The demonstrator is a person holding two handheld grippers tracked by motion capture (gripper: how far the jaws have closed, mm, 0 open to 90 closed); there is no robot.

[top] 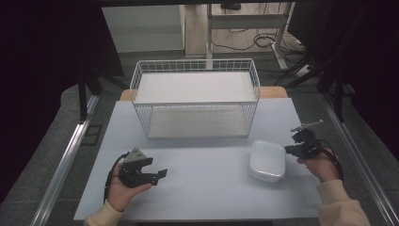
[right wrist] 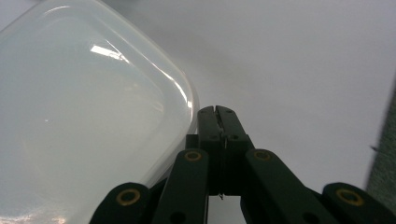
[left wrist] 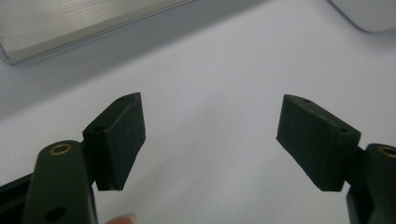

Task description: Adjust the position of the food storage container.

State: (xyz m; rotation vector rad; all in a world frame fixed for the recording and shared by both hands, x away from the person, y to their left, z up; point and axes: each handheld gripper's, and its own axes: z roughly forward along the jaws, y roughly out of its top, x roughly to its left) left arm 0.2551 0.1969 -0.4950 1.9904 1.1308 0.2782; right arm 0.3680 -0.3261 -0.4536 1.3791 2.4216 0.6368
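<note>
High view. A pale counter [top: 197, 188] carries a white wire basket [top: 195, 96] at its far side and a white lidded container [top: 267, 160] at the near right. The basket has two levels and stands upright, well apart from both hands. The left gripper [top: 157, 173], held in the person's left hand [top: 123, 190], lies over the near left part of the counter with its jaws pointing toward the container and set apart. The right gripper [top: 289, 149], held in the right hand [top: 322, 167], sits just beside the container's right edge; whether it touches cannot be told here.

Left gripper view. The left gripper [left wrist: 210, 135] has its two black jaws spread wide, with bare counter [left wrist: 210, 84] between them and nothing held. A corner of the container [left wrist: 369, 14] appears at the upper right, well apart from the jaws. The edge of the basket's base [left wrist: 70, 28] lies at the upper left.

Right gripper view. The right gripper [right wrist: 217, 112] has its jaws pressed together, holding nothing. The translucent lid of the container [right wrist: 79, 116] lies close against the left side of the jaws, its rounded corner just beside their tips. Bare counter [right wrist: 303, 70] extends beyond.
</note>
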